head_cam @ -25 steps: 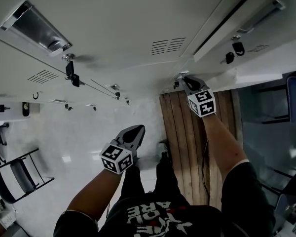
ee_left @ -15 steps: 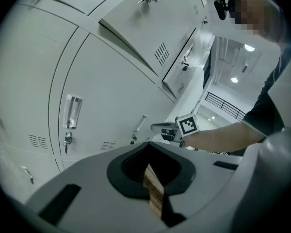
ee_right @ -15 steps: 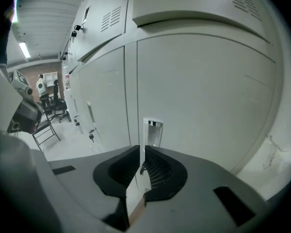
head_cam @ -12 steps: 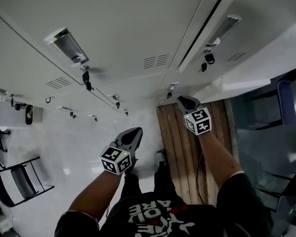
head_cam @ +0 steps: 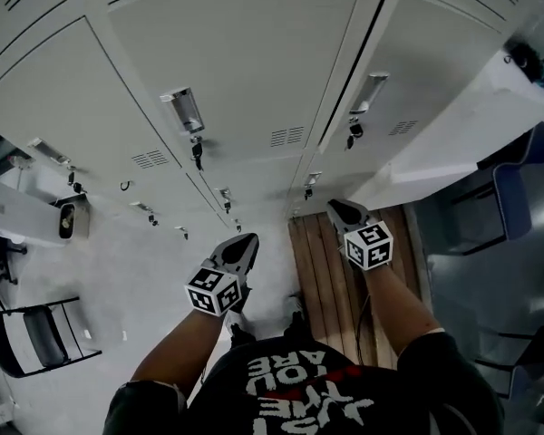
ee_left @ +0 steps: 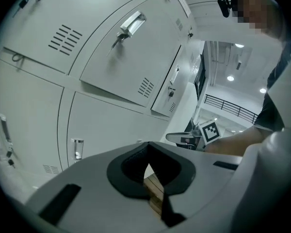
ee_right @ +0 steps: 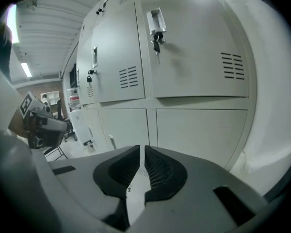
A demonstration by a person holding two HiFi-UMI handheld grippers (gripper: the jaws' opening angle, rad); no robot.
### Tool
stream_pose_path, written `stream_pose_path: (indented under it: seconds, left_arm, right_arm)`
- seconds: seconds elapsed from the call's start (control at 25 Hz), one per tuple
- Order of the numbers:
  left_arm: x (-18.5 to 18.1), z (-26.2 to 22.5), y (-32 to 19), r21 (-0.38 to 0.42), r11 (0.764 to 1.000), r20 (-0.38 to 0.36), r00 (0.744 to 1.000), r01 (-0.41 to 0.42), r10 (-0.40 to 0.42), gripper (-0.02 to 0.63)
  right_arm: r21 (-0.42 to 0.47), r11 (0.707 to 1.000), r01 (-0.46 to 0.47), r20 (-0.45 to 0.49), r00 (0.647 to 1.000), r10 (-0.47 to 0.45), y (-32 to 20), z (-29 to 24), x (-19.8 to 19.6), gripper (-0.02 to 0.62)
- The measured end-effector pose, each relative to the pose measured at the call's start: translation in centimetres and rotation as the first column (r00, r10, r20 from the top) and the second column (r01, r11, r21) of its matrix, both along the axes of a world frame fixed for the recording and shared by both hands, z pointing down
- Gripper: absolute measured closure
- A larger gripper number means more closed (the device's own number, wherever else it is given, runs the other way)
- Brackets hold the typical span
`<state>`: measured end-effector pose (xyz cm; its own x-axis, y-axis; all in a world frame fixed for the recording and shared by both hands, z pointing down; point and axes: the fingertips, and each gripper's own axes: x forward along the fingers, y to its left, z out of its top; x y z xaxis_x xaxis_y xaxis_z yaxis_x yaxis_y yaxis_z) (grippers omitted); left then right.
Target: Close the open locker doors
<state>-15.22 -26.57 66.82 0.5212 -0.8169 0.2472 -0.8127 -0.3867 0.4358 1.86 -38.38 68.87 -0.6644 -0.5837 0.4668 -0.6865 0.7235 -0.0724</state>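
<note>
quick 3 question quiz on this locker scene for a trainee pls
1. True or false: the right hand-held gripper is clamped on a key.
2. What stands at the head view's lower left? A: a folding chair. B: a ladder. C: a bucket.
3. Fill in: the left hand-held gripper has its jaws ___ (apart or together).

Key: 1 false, it holds nothing. 2 A. 3 together.

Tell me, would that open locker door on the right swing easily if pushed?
The open locker door looks like thin painted sheet metal, so probably stiff and fairly light. Standing out from the locker row, it should likely swing shut on a push, perhaps banging.
</note>
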Motion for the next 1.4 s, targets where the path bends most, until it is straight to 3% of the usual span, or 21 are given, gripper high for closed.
stream_pose_path:
  seconds: [0.6, 1.0, 1.4]
  left_arm:
    - [-4.9, -8.5, 3.6, 0.106, 0.991, 0.004, 0.997, 0.077, -0.078, 0.603]
    - [-7.2, -10.0, 5.0, 0.134, 0.985, 0.024, 0.993, 0.109, -0.113, 0.603]
    - [-7.6, -9.7, 5.6, 0.12, 0.985, 0.025, 0.991, 0.124, -0.128, 0.603]
  right_arm:
    - [0.075, 0.994, 0.077, 0.046, 0.996, -0.08, 5.4, -9.4, -2.9, 0.543]
    - [0.09, 0.99, 0.107, 0.086, 0.99, -0.115, 6.6, -12.0, -3.5, 0.558]
    - [0.045, 0.99, 0.135, 0.116, 0.983, -0.139, 7.1, -12.1, -3.5, 0.561]
